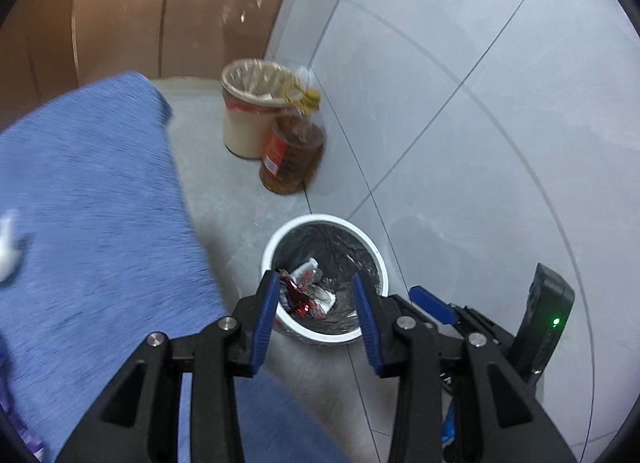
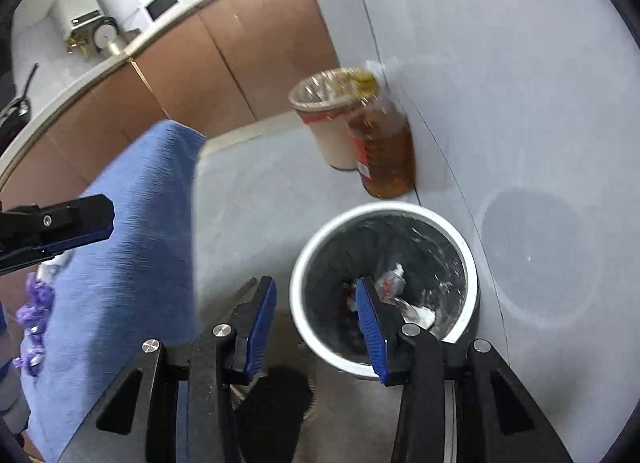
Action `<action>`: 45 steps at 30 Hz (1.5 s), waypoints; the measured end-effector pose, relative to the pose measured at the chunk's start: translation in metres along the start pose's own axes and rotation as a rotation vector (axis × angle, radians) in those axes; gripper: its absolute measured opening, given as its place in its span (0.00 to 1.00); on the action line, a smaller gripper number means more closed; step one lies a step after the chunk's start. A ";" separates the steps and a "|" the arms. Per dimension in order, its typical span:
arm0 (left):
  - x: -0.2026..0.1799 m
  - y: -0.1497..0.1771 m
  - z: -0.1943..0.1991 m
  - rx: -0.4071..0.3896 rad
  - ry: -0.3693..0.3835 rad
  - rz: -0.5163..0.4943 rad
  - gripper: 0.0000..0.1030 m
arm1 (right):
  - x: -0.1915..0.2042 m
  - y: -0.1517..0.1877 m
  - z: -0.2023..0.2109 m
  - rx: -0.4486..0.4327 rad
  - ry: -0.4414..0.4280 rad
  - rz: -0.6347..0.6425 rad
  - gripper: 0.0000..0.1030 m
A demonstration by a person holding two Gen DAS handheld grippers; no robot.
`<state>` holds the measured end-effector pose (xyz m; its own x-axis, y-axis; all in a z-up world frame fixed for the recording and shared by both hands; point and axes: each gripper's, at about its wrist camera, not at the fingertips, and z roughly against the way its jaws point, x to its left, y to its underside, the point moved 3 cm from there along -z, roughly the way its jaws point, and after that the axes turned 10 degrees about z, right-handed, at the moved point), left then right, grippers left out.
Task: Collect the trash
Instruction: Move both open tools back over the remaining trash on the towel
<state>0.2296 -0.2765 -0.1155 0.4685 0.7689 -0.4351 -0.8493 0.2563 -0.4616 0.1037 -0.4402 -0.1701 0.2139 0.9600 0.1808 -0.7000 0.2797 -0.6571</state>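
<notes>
Left wrist view first: on the left a blue woven cloth (image 1: 92,203) covers a surface, with a small white scrap (image 1: 8,251) blurred at its edge. Moving right, a beige round bin with a clear liner (image 1: 248,111) stands on the grey tiled floor (image 1: 460,143), touching a big amber plastic oil bottle with a yellow cap (image 1: 292,155). Below them sits the white round bin lined with a black bag (image 1: 280,247), and crumpled red and silver wrappers (image 1: 306,291) lie at its bottom. The left gripper (image 1: 316,307) hangs above that bin, blue pads spread apart, nothing between them. At far right the right gripper (image 1: 436,303) shows one blue pad.

Right wrist view now: the left gripper (image 2: 80,223) pokes in from the left edge over the blue cloth (image 2: 132,243), where purple crumpled bits (image 2: 36,303) lie. Brown cabinet doors (image 2: 240,55) run behind. The beige bin (image 2: 320,123) and oil bottle (image 2: 384,151) stand at centre, against the wall. The right gripper (image 2: 316,315) hovers over the white bin's rim (image 2: 400,209), pads parted and empty, and wrappers (image 2: 394,283) rest inside.
</notes>
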 end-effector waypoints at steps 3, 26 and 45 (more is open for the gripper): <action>0.010 0.004 0.041 -0.062 -0.013 0.001 0.35 | 0.021 -0.010 0.023 -0.037 -0.014 0.044 0.38; 0.162 0.093 0.344 -0.521 -0.234 0.153 0.35 | 0.200 -0.035 0.197 -0.341 -0.171 0.395 0.41; 0.259 0.105 0.301 -0.419 -0.264 0.230 0.51 | 0.282 -0.027 0.142 -0.200 -0.289 0.530 0.43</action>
<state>0.1881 0.1259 -0.0439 0.1589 0.9123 -0.3775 -0.7279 -0.1500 -0.6690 0.0864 -0.1754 0.0021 -0.3384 0.9403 -0.0347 -0.5137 -0.2156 -0.8304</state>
